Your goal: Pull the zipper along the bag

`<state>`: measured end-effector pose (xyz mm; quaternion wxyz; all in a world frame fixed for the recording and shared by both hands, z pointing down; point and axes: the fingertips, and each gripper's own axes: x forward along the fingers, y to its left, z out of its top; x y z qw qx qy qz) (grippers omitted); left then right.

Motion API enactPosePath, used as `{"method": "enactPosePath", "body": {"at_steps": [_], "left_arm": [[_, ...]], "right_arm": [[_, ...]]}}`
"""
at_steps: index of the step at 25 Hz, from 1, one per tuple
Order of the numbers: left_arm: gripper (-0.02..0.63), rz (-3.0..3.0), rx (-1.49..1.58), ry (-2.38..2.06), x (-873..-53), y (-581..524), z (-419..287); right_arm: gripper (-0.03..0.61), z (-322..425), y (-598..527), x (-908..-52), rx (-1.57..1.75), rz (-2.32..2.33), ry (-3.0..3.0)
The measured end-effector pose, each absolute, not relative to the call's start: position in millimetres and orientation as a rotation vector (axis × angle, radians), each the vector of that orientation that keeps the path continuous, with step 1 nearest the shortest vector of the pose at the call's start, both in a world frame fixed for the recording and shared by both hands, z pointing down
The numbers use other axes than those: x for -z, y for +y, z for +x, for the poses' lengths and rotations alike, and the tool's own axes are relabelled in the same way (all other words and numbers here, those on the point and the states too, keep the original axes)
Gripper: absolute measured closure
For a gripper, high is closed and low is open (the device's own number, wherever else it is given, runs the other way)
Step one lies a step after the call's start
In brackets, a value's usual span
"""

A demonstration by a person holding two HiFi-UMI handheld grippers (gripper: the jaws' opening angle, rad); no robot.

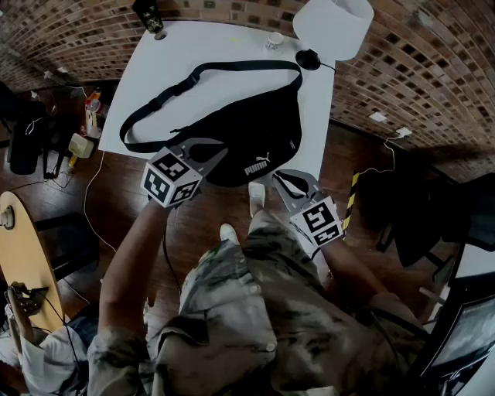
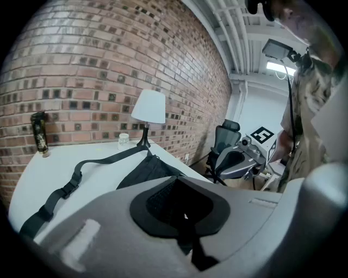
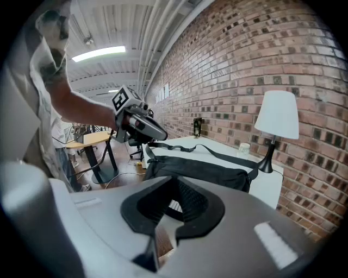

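A black waist bag [image 1: 240, 131] with a white logo lies on the white table [image 1: 178, 54], its strap [image 1: 155, 104] looping off to the left and back. I cannot make out its zipper pull. My left gripper [image 1: 219, 153] hovers at the bag's near left edge, jaws shut with nothing visibly between them. In the left gripper view the bag [image 2: 144, 171] lies just beyond the shut left gripper [image 2: 176, 179]. My right gripper [image 1: 273, 179] is off the table's front edge by the bag's near right corner, also shut and empty. From the right gripper [image 3: 173, 180] the bag [image 3: 206, 168] is a short way ahead.
A white lamp [image 1: 332, 27] stands at the table's far right corner, with a small cup [image 1: 274, 39] beside it and a dark bottle [image 1: 148, 15] at the far left. An office chair [image 2: 231, 136] is to the right and a wooden table [image 1: 23, 255] to the left. A brick wall runs behind.
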<state>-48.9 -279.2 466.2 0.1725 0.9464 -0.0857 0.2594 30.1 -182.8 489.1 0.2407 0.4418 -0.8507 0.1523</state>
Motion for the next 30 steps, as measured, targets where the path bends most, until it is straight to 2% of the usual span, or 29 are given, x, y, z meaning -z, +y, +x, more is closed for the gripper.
{"method": "enactPosePath", "body": {"at_steps": [6, 16, 21, 25, 30], "left_arm": [[0.612, 2.647, -0.888, -0.116, -521, -353, 17], [0.613, 2.532, -1.202, 0.185, -597, -380, 91], [0.614, 2.429, -1.323, 0.309, -626, -375, 100], [0.614, 2.368, -1.345, 0.33, -630, -375, 99], [0.614, 2.351, -1.336, 0.312, -633, -375, 98]], "right_arm": [[0.535, 58, -255, -538, -0.409, 1.197, -2.27], [0.48, 68, -289, -601, -0.529, 1.22, -2.114], [0.485, 70, -288, -620, -0.594, 1.211, -2.082], [0.546, 70, -286, -621, -0.581, 1.23, -2.069], [0.548, 63, -285, -619, -0.588, 1.235, -2.084]]}}
